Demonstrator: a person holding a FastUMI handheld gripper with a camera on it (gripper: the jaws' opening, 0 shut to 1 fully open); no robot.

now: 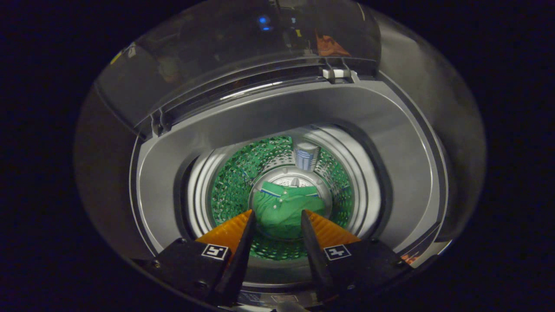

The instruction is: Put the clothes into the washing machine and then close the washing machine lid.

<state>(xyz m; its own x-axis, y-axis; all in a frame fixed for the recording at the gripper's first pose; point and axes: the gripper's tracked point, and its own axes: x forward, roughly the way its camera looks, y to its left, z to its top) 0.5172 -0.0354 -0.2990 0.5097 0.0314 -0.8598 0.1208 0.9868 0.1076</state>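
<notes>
Green shirt down in drum; lid stands raised beyond.
My hand-held gripper (277, 216) hangs open and empty above the green shirt (284, 210); the washing machine lid (243, 56) lies ahead, past the opening.

Gripper view looks down, close, into washing machine (390, 143) drum.

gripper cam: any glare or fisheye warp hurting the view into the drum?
Gripper view: green shirt at the drum bottom is lit and sharp; open gripper fingers above it; raised lid carries reflections; tub rim bows from fisheye; surroundings dark.
</notes>
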